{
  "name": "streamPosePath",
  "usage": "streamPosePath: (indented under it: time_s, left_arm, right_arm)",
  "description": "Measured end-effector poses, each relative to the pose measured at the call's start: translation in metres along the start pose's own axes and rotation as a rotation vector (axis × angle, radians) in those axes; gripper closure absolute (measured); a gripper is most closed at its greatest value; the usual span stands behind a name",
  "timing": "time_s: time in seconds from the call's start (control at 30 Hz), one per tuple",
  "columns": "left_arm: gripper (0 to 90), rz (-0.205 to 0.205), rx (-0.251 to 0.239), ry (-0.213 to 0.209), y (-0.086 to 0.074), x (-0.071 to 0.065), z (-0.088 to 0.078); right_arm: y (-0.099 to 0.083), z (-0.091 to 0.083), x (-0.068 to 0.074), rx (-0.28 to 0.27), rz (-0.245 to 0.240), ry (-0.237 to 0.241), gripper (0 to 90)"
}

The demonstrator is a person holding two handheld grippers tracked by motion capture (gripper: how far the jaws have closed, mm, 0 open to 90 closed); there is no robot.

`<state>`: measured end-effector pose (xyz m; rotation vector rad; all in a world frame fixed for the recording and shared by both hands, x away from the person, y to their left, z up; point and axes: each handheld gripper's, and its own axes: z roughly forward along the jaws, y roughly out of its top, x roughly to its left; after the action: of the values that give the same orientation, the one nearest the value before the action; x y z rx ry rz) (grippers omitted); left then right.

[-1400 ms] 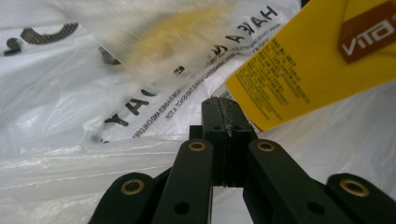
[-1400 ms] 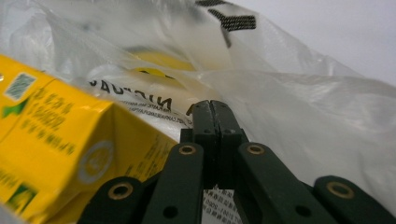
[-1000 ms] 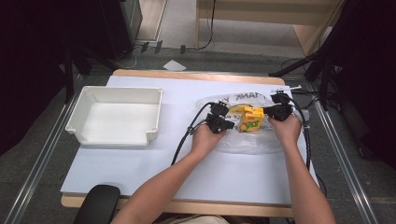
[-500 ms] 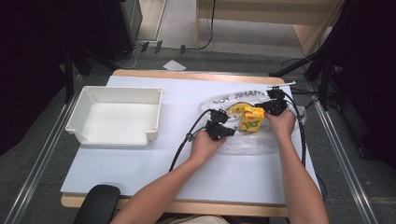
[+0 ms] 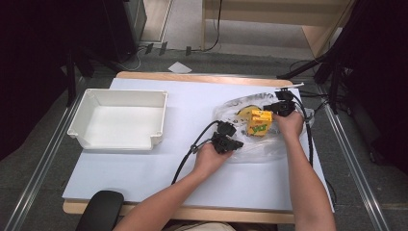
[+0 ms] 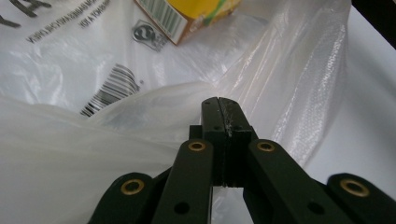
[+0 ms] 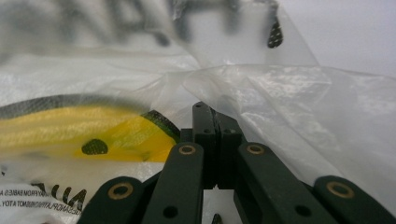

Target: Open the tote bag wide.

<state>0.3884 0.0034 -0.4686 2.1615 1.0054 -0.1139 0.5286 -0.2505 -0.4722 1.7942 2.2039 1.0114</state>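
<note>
tray [image 5: 119, 120] left, bag [image 5: 260, 144] right — box [image 5: 259, 122] inside

Lab (recording rig): white-covered table [image 5: 144, 192], floor cables [image 5: 139, 55].

The left gripper [image 6: 218, 103] has its black jaws pressed together on a fold of the clear plastic bag [image 6: 93, 140]. Beyond the jaws, inside the bag, lies a yellow carton [image 6: 187, 16] with a barcode. Right of the bag is white tabletop [image 6: 369, 121].
</note>
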Motion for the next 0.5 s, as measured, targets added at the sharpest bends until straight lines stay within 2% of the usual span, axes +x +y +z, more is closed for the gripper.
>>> streamPosePath:
  time_s: [0.03,0.07,0.13,0.2,0.3,0.43,0.5]
  left_arm:
    - [90.0,0.003,0.003,0.000,-0.001,0.000,-0.001]
    - [90.0,0.007,0.004,0.000,-0.003,-0.001,-0.002]
    - [90.0,0.019,0.003,0.006,-0.005,-0.001,-0.003]
    - [90.0,0.020,0.000,0.003,-0.007,0.000,-0.004]
    - [90.0,0.023,-0.006,0.001,-0.009,0.001,-0.006]
    - [90.0,0.037,-0.002,-0.007,-0.012,0.003,-0.008]
    - [90.0,0.044,-0.002,-0.002,-0.014,0.003,-0.009]
  right_arm:
    - [0.001,0.000,-0.001,-0.002,0.014,0.004,90.0]
    - [0.001,0.001,-0.002,-0.003,0.008,0.002,90.0]
    - [0.005,0.001,-0.002,0.017,0.019,0.005,90.0]
    - [0.009,0.002,-0.001,0.035,-0.006,-0.017,90.0]
    - [0.013,0.004,0.000,0.048,-0.012,-0.025,90.0]
    - [0.015,0.008,0.001,0.028,-0.009,-0.031,90.0]
    - [0.017,0.009,-0.001,0.025,0.013,-0.020,90.0]
